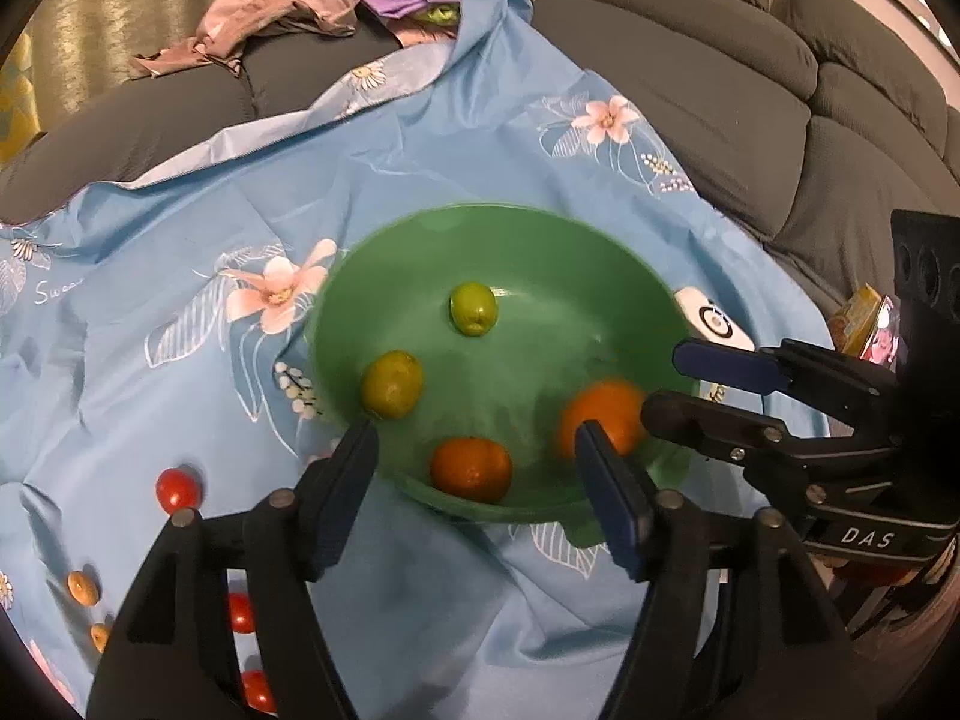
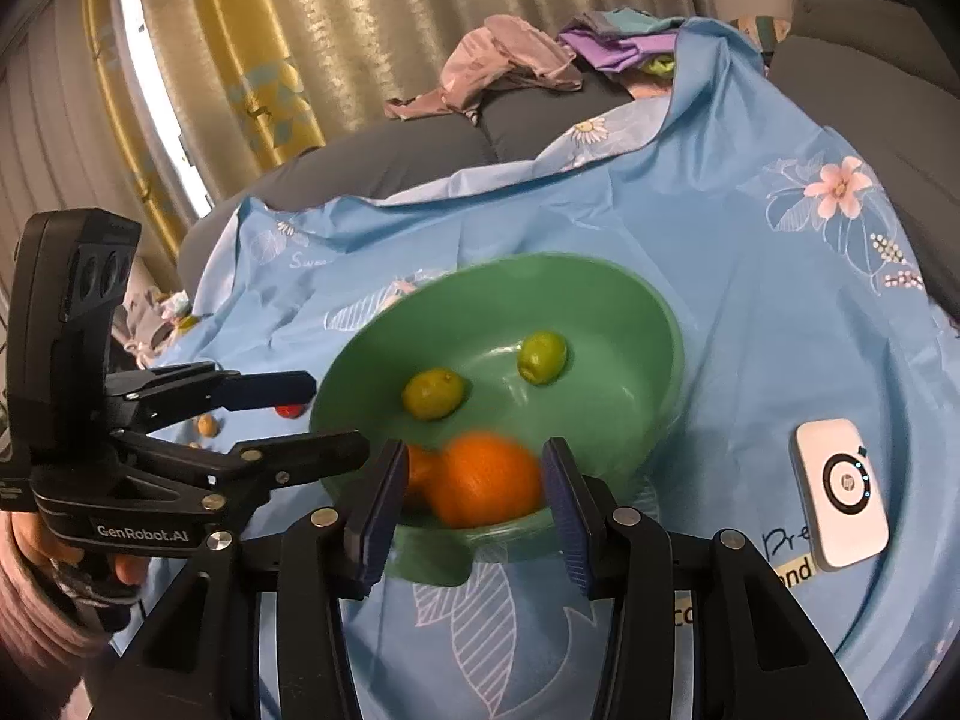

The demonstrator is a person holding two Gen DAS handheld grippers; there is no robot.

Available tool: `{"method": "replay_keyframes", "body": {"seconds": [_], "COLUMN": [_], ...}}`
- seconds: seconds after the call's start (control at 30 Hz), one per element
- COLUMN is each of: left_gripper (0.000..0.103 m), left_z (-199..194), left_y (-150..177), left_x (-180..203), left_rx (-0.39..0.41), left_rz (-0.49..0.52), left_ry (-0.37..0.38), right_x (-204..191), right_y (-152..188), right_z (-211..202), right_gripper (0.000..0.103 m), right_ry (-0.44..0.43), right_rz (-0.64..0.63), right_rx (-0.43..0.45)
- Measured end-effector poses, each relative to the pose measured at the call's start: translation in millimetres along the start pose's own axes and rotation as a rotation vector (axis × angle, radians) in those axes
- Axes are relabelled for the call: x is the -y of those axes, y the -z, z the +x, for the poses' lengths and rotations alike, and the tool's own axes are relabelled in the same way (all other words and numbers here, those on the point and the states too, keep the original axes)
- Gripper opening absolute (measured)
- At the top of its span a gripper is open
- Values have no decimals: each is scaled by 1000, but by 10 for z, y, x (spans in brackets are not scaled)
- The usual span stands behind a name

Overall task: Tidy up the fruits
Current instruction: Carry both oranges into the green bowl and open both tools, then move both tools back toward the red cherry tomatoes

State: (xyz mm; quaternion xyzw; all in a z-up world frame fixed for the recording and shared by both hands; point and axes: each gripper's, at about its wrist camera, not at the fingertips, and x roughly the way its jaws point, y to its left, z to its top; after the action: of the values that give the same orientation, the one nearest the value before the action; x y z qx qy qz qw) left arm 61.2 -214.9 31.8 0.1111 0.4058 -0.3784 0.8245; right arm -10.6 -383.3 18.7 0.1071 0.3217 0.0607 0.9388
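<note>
A green bowl (image 1: pixel 510 240) (image 2: pixel 600 276) sits on a blue floral cloth (image 1: pixel 180 240). It holds two green fruits (image 1: pixel 474 308) (image 1: pixel 393 384) and two oranges. The smaller orange (image 1: pixel 471 468) lies by the near rim, seen between the spread fingers of my left gripper (image 1: pixel 474 450), which is open and holds nothing. The bigger orange (image 1: pixel 600 414) (image 2: pixel 486 480) is blurred and lies just beyond the tips of my right gripper (image 1: pixel 663 381) (image 2: pixel 474 480), whose jaws stand apart over the rim with nothing pressed between them. My left gripper (image 2: pixel 339 414) hangs at the bowl's left.
Red cherry tomatoes (image 1: pixel 177 489) and small orange fruits (image 1: pixel 81 588) lie on the cloth left of the bowl. A white device (image 2: pixel 840 498) rests to the bowl's right. A grey sofa (image 1: pixel 750 90) and a clothes pile (image 1: pixel 270 12) lie behind.
</note>
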Motion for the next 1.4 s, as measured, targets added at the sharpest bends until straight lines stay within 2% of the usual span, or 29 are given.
{"method": "replay_keyframes", "body": {"seconds": [0.2, 0.33, 0.77, 1.03, 1.4], "left_gripper": [74, 77, 82, 83, 83], "left_z": [-232, -426, -1065, -1225, -1310], "left_y": [107, 300, 988, 1276, 1443], "left_x": [-56, -169, -635, -777, -887], "left_rx": [30, 33, 45, 44, 41], "left_rz": [-31, -64, -246, -307, -334], "left_ry": [-15, -44, -188, -216, -257], "right_x": [-99, -237, -795, -1087, -1394], "right_y": [-19, -23, 41, 77, 195], "right_z": [-94, -146, -168, -164, -13], "right_gripper": [49, 49, 49, 49, 49], "right_ry": [-15, -47, -162, -189, -227], "right_rz": [-13, -39, -139, -202, -269], "right_rx": [15, 24, 0, -20, -84]}}
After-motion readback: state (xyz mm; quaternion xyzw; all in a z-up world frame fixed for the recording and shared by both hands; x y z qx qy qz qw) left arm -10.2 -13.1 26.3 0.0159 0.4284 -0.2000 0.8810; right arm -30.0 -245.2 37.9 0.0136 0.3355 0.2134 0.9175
